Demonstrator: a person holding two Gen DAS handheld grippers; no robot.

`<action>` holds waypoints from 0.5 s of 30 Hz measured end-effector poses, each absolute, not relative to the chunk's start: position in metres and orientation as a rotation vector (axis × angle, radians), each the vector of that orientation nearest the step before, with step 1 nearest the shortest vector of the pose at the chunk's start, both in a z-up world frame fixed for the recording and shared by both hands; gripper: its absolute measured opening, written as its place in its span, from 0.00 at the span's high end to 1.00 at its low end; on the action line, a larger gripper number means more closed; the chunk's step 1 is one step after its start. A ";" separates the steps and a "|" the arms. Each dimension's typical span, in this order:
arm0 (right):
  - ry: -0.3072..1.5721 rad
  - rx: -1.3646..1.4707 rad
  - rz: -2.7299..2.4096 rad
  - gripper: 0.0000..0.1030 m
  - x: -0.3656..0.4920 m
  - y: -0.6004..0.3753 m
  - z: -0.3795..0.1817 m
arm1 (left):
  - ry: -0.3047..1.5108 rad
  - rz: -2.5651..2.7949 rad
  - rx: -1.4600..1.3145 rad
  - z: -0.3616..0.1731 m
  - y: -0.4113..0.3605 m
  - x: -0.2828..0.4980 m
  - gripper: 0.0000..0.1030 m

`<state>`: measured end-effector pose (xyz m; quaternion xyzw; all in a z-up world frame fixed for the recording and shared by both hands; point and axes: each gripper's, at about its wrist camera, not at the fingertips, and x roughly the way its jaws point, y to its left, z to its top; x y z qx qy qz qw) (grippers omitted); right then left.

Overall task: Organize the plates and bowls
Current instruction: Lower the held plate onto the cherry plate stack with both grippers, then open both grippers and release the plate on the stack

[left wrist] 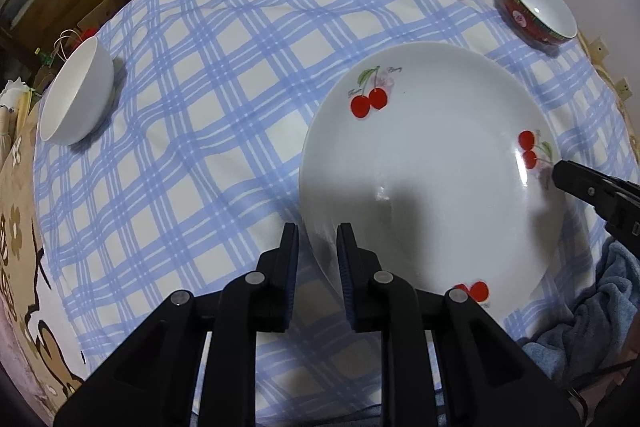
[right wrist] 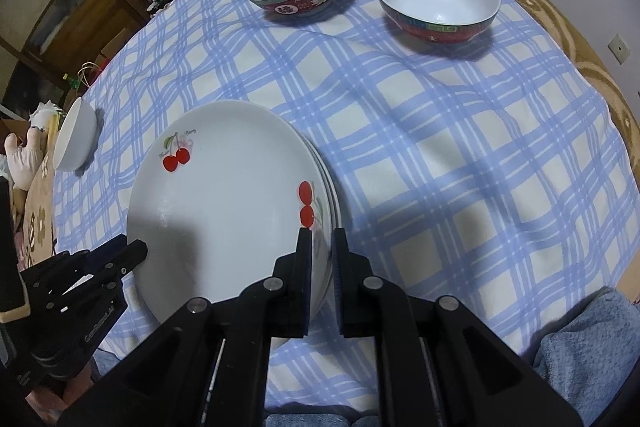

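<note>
Cherry-print plate (right wrist: 224, 211) topping a stack of plates (right wrist: 331, 203), near edge of checked surface (right wrist: 440, 155). Left gripper (left wrist: 318, 247) straddling left rim, fingers narrowed, grip not confirmable; right gripper (right wrist: 322, 247) clenched on right rim. Risks: glazed rim slipping from thin pinch; uneven lift tilting plate, dragging stack. Three bowls well apart. Writing: faint script by cherries, unreadable; white lettering on left gripper body, blurred.
</note>
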<state>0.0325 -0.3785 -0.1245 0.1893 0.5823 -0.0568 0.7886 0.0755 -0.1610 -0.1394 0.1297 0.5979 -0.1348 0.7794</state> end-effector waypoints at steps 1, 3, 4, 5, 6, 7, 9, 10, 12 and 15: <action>1.254 0.413 -0.122 0.89 0.032 -0.379 -0.125 | 1.289 -0.291 0.279 -0.138 -0.161 0.075 0.80; 1.255 0.433 -0.118 0.89 0.031 -0.381 -0.125 | 1.294 -0.301 0.269 -0.134 -0.160 0.074 0.80; 1.256 0.438 -0.115 0.89 0.030 -0.382 -0.126 | 1.302 -0.310 0.258 -0.134 -0.159 0.075 0.80; 1.256 0.444 -0.113 0.89 0.029 -0.383 -0.126 | 1.310 -0.321 0.243 -0.133 -0.158 0.075 0.80; 1.255 0.448 -0.113 0.89 0.029 -0.383 -0.126 | 1.312 -0.329 0.229 -0.131 -0.157 0.075 0.80; 1.254 0.451 -0.115 0.89 0.029 -0.383 -0.125 | 1.309 -0.331 0.225 -0.129 -0.157 0.074 0.80; 1.254 0.449 -0.118 0.89 0.029 -0.382 -0.125 | 1.298 -0.334 0.231 -0.125 -0.157 0.073 0.80; 1.254 0.450 -0.117 0.89 0.029 -0.382 -0.125 | 1.293 -0.335 0.231 -0.124 -0.157 0.072 0.80; 1.252 0.462 -0.121 0.89 0.028 -0.383 -0.125 | 1.283 -0.337 0.230 -0.120 -0.155 0.072 0.80; 1.250 0.460 -0.120 0.89 0.028 -0.383 -0.125 | 1.256 -0.325 0.256 -0.116 -0.151 0.073 0.80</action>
